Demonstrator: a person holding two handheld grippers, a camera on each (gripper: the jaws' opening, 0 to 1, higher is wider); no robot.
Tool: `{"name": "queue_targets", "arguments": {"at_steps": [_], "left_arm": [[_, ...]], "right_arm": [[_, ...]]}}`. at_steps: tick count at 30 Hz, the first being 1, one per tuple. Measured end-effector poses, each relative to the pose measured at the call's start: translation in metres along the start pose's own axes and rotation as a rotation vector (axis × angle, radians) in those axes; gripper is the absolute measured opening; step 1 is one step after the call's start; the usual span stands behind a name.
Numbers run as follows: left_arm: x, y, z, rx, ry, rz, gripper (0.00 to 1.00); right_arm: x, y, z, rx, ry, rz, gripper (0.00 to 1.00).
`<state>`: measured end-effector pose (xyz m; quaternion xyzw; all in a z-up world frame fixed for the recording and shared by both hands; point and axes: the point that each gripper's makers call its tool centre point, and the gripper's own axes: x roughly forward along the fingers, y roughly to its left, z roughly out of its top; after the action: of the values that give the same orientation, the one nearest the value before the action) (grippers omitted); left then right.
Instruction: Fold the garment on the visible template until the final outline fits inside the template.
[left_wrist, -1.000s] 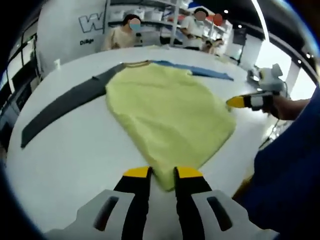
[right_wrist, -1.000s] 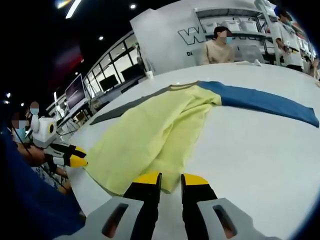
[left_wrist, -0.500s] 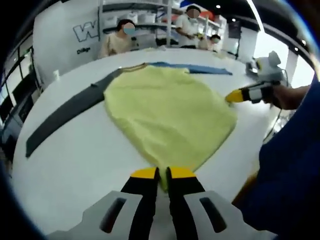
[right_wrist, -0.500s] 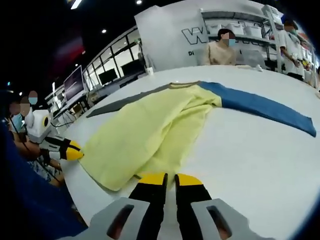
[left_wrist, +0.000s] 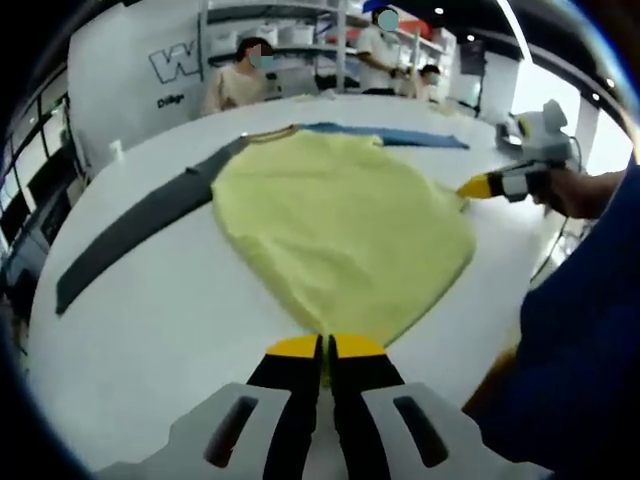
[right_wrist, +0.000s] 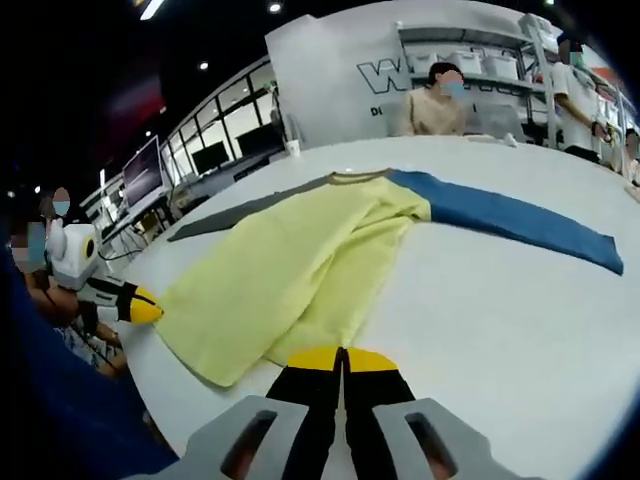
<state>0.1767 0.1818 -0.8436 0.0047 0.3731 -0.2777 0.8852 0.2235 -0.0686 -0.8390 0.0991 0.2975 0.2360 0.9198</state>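
A yellow garment (left_wrist: 340, 220) lies flat on the white table (left_wrist: 150, 320), with a dark grey sleeve (left_wrist: 130, 230) spread out to one side and a blue sleeve (left_wrist: 400, 137) to the other. My left gripper (left_wrist: 327, 350) is shut on the garment's near hem corner. In the right gripper view, my right gripper (right_wrist: 342, 358) is shut on the hem of the garment (right_wrist: 290, 270), with the blue sleeve (right_wrist: 510, 218) stretching right and the grey sleeve (right_wrist: 240, 208) left. The right gripper (left_wrist: 475, 186) also shows in the left gripper view at the cloth's right edge.
The table edge (right_wrist: 150, 380) runs close beside me, with my blue clothing (left_wrist: 580, 330) just past it. A seated person (right_wrist: 435, 100) and shelves (right_wrist: 480, 60) are behind the far side of the table. The left gripper's yellow tip (right_wrist: 142, 306) touches the garment's edge.
Both grippers went from open to shut on the garment's hem. The garment itself lies as before.
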Motion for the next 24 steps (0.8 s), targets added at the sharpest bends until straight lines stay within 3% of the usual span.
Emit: {"name": "queue_targets", "arguments": {"at_steps": [16, 24], "left_arm": [[0.01, 0.0, -0.009, -0.001, 0.03, 0.035, 0.0], [0.012, 0.005, -0.011, 0.09, 0.037, 0.074, 0.0]], "right_arm": [[0.007, 0.006, -0.005, 0.007, 0.037, 0.015, 0.0], [0.008, 0.004, -0.008, -0.014, 0.061, -0.014, 0.0]]}}
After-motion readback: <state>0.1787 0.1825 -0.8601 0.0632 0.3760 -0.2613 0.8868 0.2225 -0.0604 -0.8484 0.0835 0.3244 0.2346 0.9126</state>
